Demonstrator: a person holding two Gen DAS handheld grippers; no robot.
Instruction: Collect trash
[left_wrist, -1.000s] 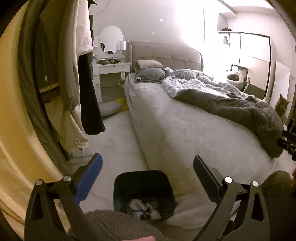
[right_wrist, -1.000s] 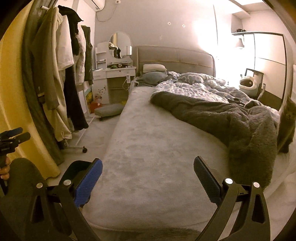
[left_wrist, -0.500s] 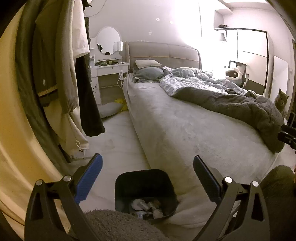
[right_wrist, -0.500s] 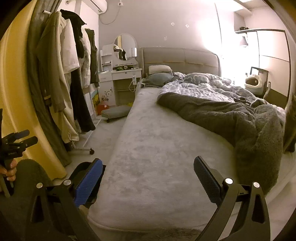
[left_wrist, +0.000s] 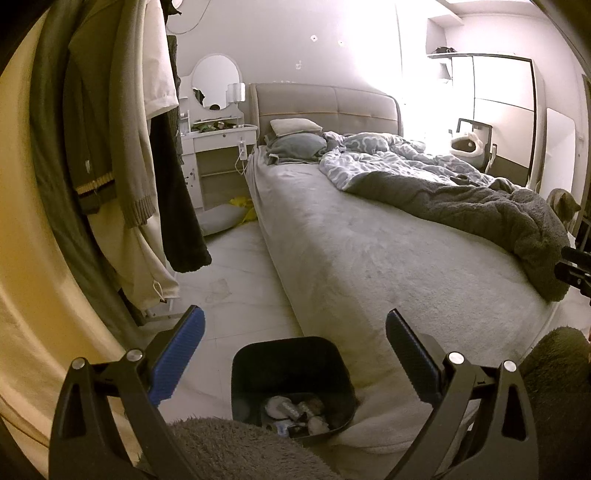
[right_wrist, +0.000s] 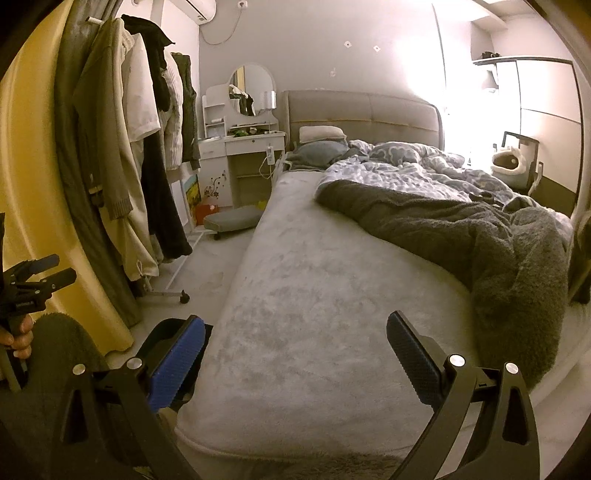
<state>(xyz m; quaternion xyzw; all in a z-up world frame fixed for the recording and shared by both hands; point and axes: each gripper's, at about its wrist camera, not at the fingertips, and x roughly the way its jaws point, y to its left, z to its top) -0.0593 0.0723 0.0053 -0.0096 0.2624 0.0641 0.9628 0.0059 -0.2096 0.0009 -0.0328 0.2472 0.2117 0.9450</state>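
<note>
Both wrist views have drifted slightly over the last second, so the bed (left_wrist: 388, 258) sits a little lower and further right in the right wrist view than before, while the bin has slid only a touch in the left view. Spread across the room from 12 to 4 o'clock, the bed carries a grey fleece blanket (right_wrist: 480, 236) bunched toward 3 o'clock and a patterned duvet (right_wrist: 399, 170) behind it. At 9 to 10 o'clock, hanging coats (left_wrist: 122, 147) crowd a rail. A white dressing table (right_wrist: 243, 144) with an oval mirror stands at 11 o'clock beside the headboard.

The black waste bin (left_wrist: 291, 373) stands on the floor against the bed's near corner, at 6 o'clock in the left view, with crumpled trash (left_wrist: 295, 410) lying in its bottom.

The left gripper (left_wrist: 293, 336) hangs above the bin, its jaws spread wide with nothing between them. The right gripper (right_wrist: 295, 339) is over the mattress edge, jaws likewise wide apart and empty. A hand (right_wrist: 20, 334) holds the left tool's handle at 8 o'clock in the right view.
</note>
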